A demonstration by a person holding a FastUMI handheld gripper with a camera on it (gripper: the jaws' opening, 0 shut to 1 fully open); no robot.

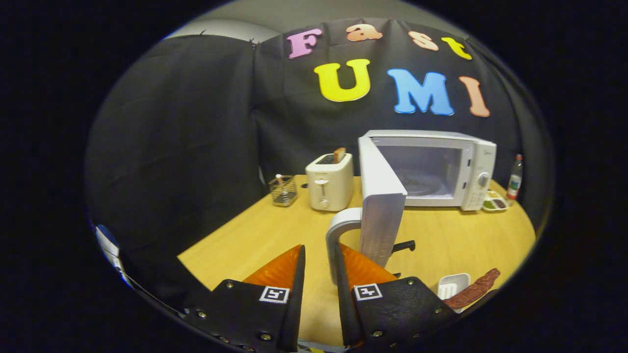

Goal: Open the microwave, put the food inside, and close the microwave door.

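I see the microwave (436, 169) standing at the back of the wooden table (255, 235) with its door (380, 196) swung wide toward me, so the cavity and its glass plate are in plain sight. The door's curved handle (338, 240) sits at the near edge of the door, right beside my gripper (320, 255): the handle's lower stretch lies just inside the right finger, touching or nearly touching it, while the left finger stands clear of it with bare table showing in the gap. I read the 2 fingers as spread, not clamped on anything.

The food, a long reddish-brown sausage (473, 289), lies on a small white dish (454, 287) on the near side of the microwave, off past my right finger. A toaster (328, 181) with 1 slice poking up stands just left of the microwave door, and a wire basket (283, 190) sits further left of that. On the microwave's right side I see a small tray (494, 203) of food and a bottle (514, 179).
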